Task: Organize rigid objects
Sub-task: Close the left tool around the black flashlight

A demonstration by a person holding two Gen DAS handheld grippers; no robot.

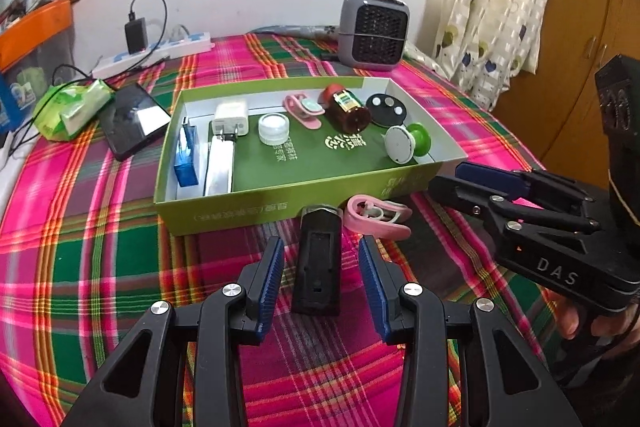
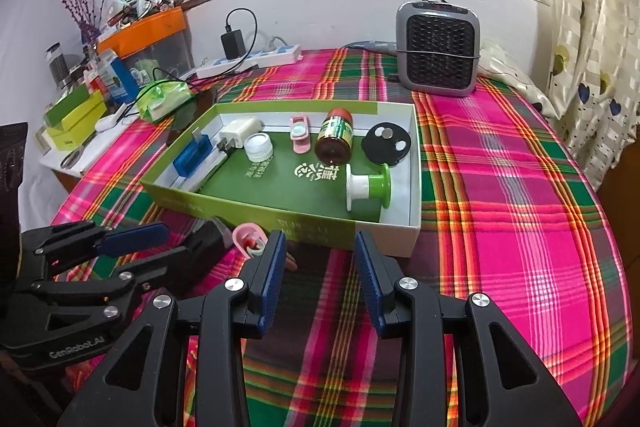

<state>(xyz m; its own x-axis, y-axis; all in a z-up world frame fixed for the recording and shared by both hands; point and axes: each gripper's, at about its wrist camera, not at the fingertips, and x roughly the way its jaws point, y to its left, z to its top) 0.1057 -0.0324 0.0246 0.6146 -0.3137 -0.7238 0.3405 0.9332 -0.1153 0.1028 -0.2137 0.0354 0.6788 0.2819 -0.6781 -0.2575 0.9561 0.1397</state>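
Note:
A black oblong device (image 1: 318, 263) lies on the plaid cloth, in front of the green box (image 1: 240, 211). My left gripper (image 1: 322, 279) is open, its blue pads either side of the device with gaps showing. A pink clip (image 1: 378, 217) lies just right of the device, against the box wall. The box holds a blue block (image 1: 186, 157), a white charger (image 1: 231, 121), an amber bottle (image 1: 346, 109), a green spool (image 1: 408, 143) and other small items. My right gripper (image 2: 320, 267) is open and empty before the box's (image 2: 192, 205) near right corner, just right of the clip (image 2: 250, 239).
A grey heater (image 1: 374, 31) stands behind the box. A phone (image 1: 134, 119), green tissue pack (image 1: 68, 111) and power strip (image 1: 160, 53) lie at the left. Curtain and wooden cupboard are on the right; a cluttered side table (image 2: 80, 115) stands far left.

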